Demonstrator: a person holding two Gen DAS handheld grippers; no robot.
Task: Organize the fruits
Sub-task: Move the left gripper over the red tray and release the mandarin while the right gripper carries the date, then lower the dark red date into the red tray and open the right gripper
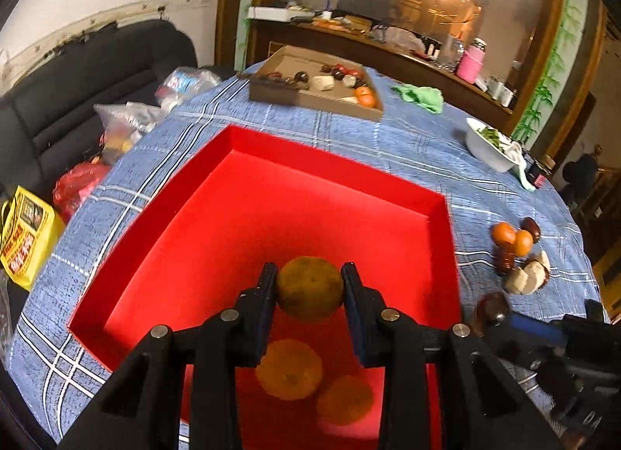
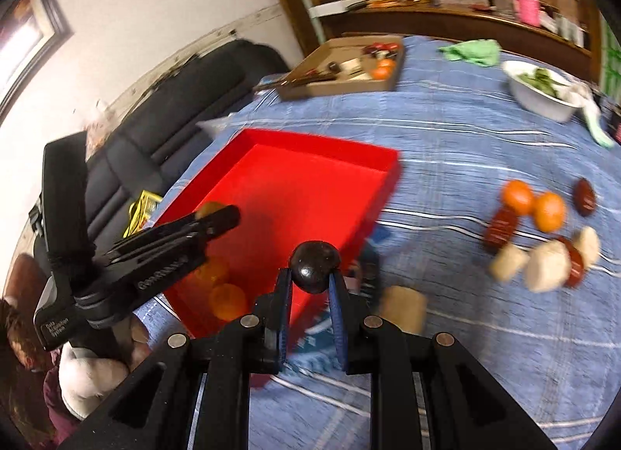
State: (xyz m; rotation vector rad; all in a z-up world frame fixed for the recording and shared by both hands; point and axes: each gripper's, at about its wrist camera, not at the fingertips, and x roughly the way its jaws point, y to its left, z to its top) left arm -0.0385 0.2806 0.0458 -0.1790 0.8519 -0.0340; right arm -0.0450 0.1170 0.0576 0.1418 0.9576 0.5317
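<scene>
Two grips, both yours: left gripper point(image 1: 309, 275) clamps an orange point(image 1: 309, 288) over the red tray point(image 1: 271, 163), right gripper point(image 2: 310, 275) pinches a dark fruit point(image 2: 315, 265) at the tray's near edge.

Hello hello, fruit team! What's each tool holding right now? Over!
Left tool shut on an orange above the red tray. Right tool shut on a dark round fruit by the tray's edge. Two oranges already inside. Nothing in the way.
</scene>
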